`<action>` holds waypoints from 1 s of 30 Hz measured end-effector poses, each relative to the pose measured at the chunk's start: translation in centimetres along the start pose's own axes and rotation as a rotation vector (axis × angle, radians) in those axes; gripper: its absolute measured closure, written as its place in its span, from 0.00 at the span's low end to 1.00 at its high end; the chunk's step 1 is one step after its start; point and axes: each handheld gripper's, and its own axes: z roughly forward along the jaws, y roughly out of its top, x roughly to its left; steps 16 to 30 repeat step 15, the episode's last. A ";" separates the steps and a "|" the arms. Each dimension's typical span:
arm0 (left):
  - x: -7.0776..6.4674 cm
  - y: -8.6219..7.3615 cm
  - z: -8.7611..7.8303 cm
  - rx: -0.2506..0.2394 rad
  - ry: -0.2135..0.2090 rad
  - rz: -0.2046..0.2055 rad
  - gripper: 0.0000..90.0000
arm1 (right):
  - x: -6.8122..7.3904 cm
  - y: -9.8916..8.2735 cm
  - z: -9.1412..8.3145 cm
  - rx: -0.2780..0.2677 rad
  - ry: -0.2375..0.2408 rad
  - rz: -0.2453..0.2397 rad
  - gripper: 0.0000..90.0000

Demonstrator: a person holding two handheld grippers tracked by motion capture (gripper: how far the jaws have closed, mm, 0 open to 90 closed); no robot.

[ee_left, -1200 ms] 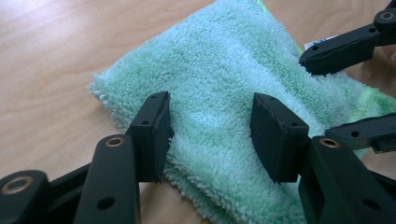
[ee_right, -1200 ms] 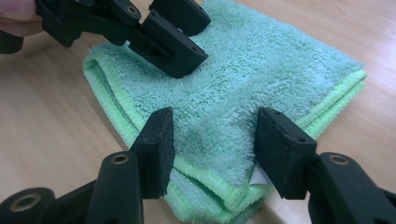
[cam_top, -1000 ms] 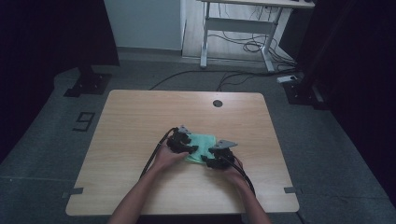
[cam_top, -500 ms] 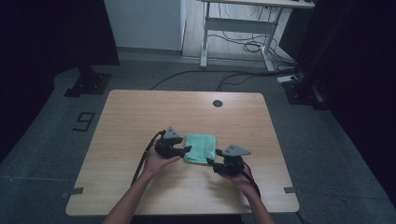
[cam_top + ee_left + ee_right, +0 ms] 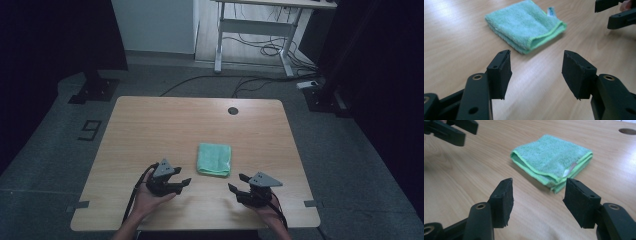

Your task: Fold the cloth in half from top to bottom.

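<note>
A folded green cloth (image 5: 214, 158) lies flat on the wooden table (image 5: 165, 125), near the middle. My left gripper (image 5: 186, 184) sits to the cloth's front left, apart from it. Its jaws have just been opening and nothing is between them; the cloth (image 5: 524, 25) lies beyond my left gripper (image 5: 536, 72). My right gripper (image 5: 238, 182) is at the cloth's front right, also clear of it. Its jaws have just been opening too, with only bare table between them in the right gripper view, where my right gripper (image 5: 537, 202) faces the cloth (image 5: 551, 157).
A round cable hole (image 5: 232, 110) sits near the table's far edge. Beyond the table stand a white desk frame (image 5: 255, 30) with cables on the floor and dark stands (image 5: 95, 85) at the left. The other gripper (image 5: 451, 130) shows at the top left of the right gripper view.
Both grippers have let go of the cloth and drawn back toward the table's front edge, left one leftward, right one rightward. The cloth stays folded where it was.
</note>
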 end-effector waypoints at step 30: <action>-0.2 -1.5 -0.6 -0.004 -0.004 -0.015 0.44 | 0.3 -1.1 -0.9 -0.033 -0.012 0.023 0.42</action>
